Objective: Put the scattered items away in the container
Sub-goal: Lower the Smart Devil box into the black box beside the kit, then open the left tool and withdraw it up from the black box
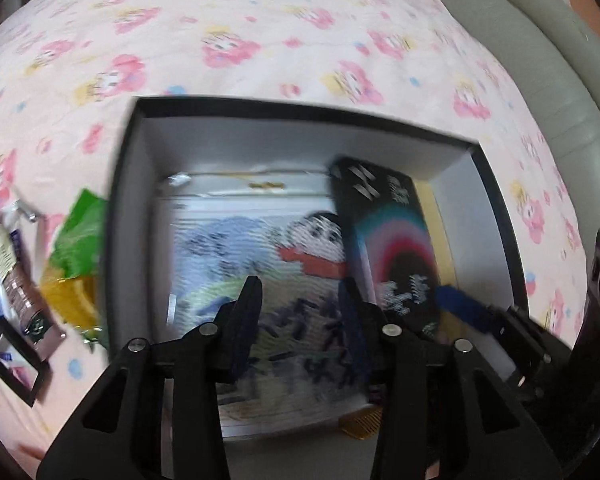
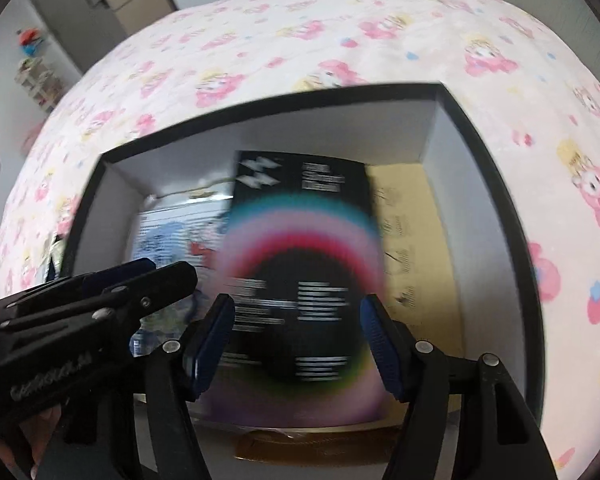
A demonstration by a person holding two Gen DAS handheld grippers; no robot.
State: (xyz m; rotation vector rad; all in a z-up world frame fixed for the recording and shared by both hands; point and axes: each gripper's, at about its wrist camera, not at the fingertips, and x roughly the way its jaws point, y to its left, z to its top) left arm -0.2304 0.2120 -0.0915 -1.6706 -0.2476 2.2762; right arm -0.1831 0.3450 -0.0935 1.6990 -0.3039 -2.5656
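Black-rimmed container (image 1: pixel 124 184) with pale inner walls, resting on a bed sheet (image 1: pixel 260 40) printed with pink cartoon figures, filling the middle of both views. Inside, at centre left in the left wrist view, a flat packet with a cartoon print (image 1: pixel 252 248), lying on the bottom. Over its right edge, a black box with a rainbow arc (image 1: pixel 396 240), blurred, tilted toward the upper left. Under that, along the right inner wall, a tan flat piece (image 2: pixel 416 240) with dark marks.

Left tool (image 1: pixel 300 300) low in the frame, pointing down into the container, jaws partly apart, nothing gripped between them; cartoon packet visible through the gap. Same tool entering the right wrist view from the lower left, over the container's left rim.

Right tool (image 2: pixel 296 340) also pointing down into the container, blue-padded fingers (image 2: pixel 380 344) standing apart on either side of the rainbow box; cannot tell whether the pads touch it, since the box is heavily blurred.

Outside the container, at the left edge of the left wrist view: a green and yellow packet (image 1: pixel 80 256) just beside the wall, a brown sachet (image 1: pixel 24 292) further left, and a small black frame (image 1: pixel 16 360) below it, all lying on the sheet.
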